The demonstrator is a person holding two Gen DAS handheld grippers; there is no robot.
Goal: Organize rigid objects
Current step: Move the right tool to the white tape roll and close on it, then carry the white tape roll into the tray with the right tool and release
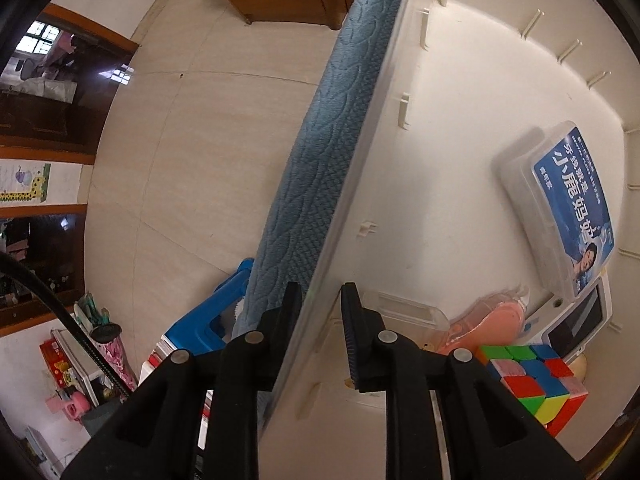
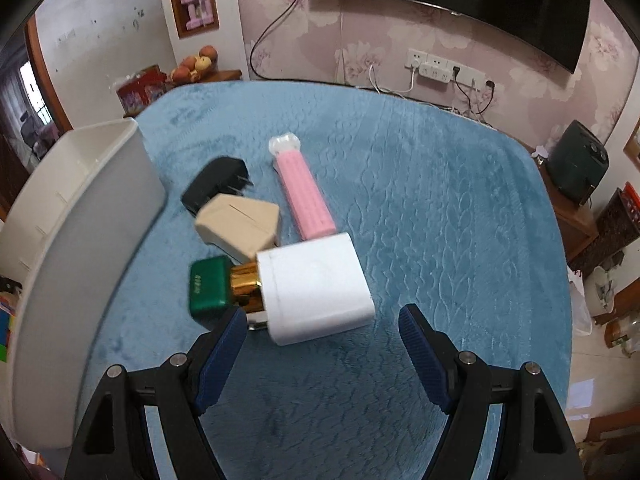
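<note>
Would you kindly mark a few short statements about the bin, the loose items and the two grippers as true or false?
1. The left gripper straddles the wall of the white bin. True.
2. The puzzle cube lies on the blue cloth. False: it sits inside the bin.
3. The right gripper is shut on the white charger. False: its jaws stand open, with the charger just ahead of them.
4. The pink tube lies on the blue cloth, outside the bin. True.
5. The blue-labelled box rests among the loose items on the cloth. False: it is in the bin.
</note>
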